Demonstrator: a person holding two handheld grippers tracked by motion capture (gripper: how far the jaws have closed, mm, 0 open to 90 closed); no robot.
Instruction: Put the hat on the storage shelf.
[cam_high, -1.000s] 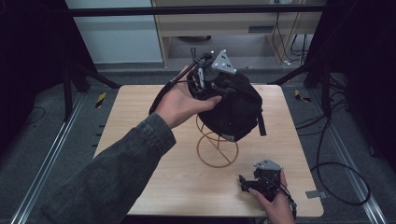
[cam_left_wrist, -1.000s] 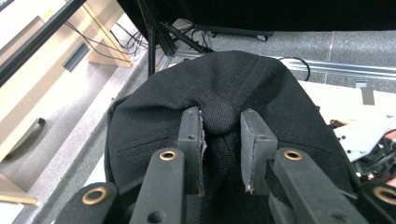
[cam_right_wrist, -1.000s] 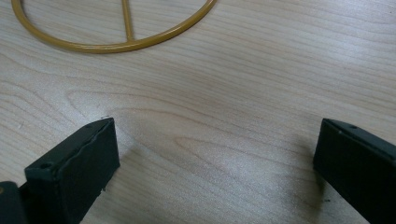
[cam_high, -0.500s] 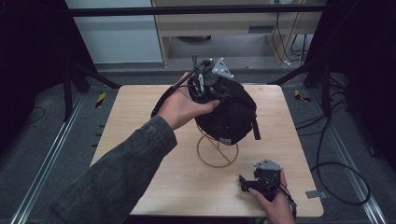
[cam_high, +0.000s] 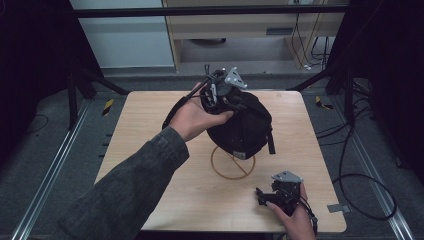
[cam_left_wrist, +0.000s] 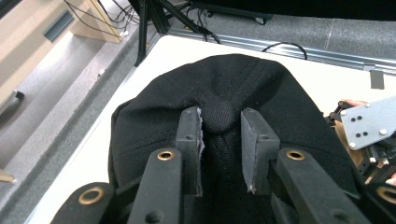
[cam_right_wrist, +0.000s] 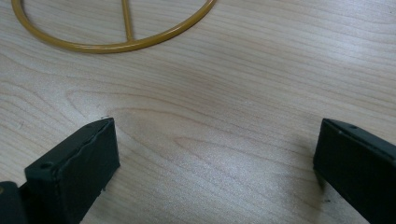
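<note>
Two hand-held grippers are at work over a light wooden surface (cam_high: 150, 150). The left hand-held gripper (cam_left_wrist: 219, 122) has its jaws clamped on the crown of a black baseball cap (cam_high: 240, 125), pinching the fabric on either side of the small round top button (cam_left_wrist: 218, 115). The cap sits above the middle of the surface, draped over a yellow wire stand (cam_high: 233, 162) whose ring base lies flat on the wood; whether the cap rests fully on the stand or hangs from the grip is hard to tell from above. A person's left hand (cam_high: 195, 117) in a grey sleeve wraps around that hand-held gripper.

The right hand-held gripper (cam_high: 272, 196) rests low near the surface's near right corner, well apart from the cap. Its jaws stand wide apart with nothing between them, and bare wood grain and an arc of the yellow ring show ahead of it.

The cap looks light and soft: its stitched panels crease under the pads, so it will likely sag and fold rather than hold shape. The button and the seams meeting there give a firm, centred place to grip. The stiffer brim, probably on the side facing away, would be the other sound hold.
</note>
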